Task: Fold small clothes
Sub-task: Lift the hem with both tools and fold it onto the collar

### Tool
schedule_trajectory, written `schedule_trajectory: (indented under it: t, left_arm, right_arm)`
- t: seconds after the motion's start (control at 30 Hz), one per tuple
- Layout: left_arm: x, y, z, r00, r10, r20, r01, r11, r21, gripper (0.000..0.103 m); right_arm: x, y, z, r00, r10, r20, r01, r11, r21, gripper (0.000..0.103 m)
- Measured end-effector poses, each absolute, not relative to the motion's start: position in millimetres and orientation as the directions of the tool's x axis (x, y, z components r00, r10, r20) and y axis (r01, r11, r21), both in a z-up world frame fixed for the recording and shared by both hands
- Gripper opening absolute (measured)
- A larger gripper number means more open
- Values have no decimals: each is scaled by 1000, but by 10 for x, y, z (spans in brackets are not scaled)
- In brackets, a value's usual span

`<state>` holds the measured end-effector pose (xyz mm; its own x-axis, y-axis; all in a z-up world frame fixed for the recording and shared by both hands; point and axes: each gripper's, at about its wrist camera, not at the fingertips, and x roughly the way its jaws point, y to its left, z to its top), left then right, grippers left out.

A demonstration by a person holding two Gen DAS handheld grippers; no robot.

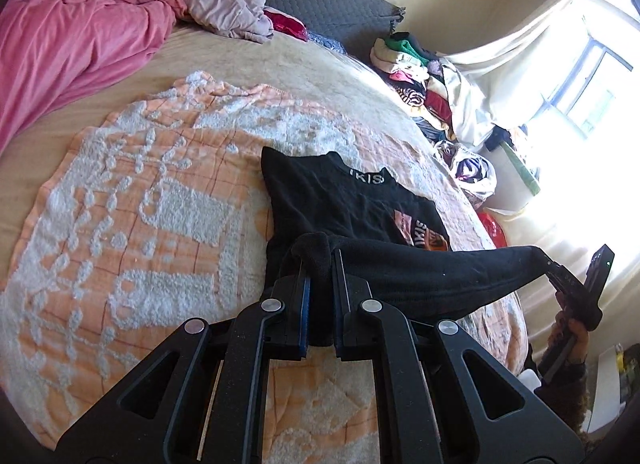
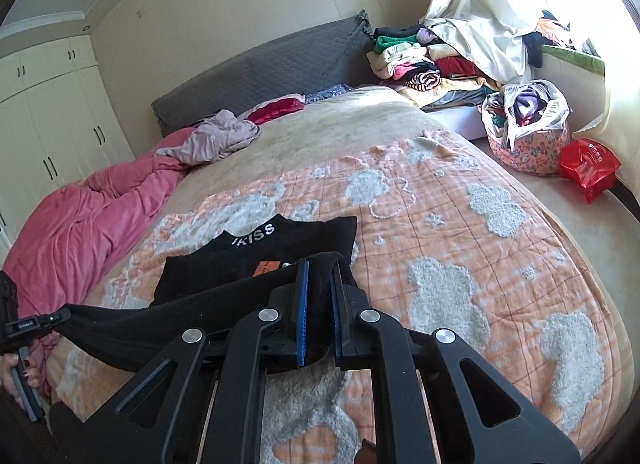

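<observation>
A small black top (image 1: pixel 344 199) with white collar lettering and an orange chest print lies on the orange-and-white blanket (image 1: pixel 140 203); it also shows in the right wrist view (image 2: pixel 248 260). Its bottom hem is lifted off the bed and stretched between both grippers. My left gripper (image 1: pixel 320 264) is shut on one hem corner. My right gripper (image 2: pixel 318 276) is shut on the other corner; it appears far right in the left wrist view (image 1: pixel 558 272). The left gripper shows at the left edge of the right wrist view (image 2: pixel 60 314).
A pink duvet (image 1: pixel 68 31) lies bunched on the far side, a lilac garment (image 2: pixel 216 139) by the grey headboard (image 2: pixel 260 67). Stacked clothes (image 2: pixel 416 59), a floral basket (image 2: pixel 528 135) and a red bag (image 2: pixel 588 167) sit beside the bed near the window.
</observation>
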<state>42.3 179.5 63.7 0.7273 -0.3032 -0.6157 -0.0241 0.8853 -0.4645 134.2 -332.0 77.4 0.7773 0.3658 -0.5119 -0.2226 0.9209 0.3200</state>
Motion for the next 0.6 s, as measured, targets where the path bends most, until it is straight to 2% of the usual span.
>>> schedule_trajectory:
  t: [0.27, 0.6]
  left_arm:
    - [850, 1808, 747, 755, -258, -602, -44, 897, -439, 3]
    - [1442, 1897, 634, 764, -190, -617, -105, 906, -410, 3]
  right_arm:
    - [1778, -3285, 786, 792, 335, -510, -186, 929, 322, 8]
    - [2367, -3139, 708, 782, 337, -523, -166, 923, 347, 8]
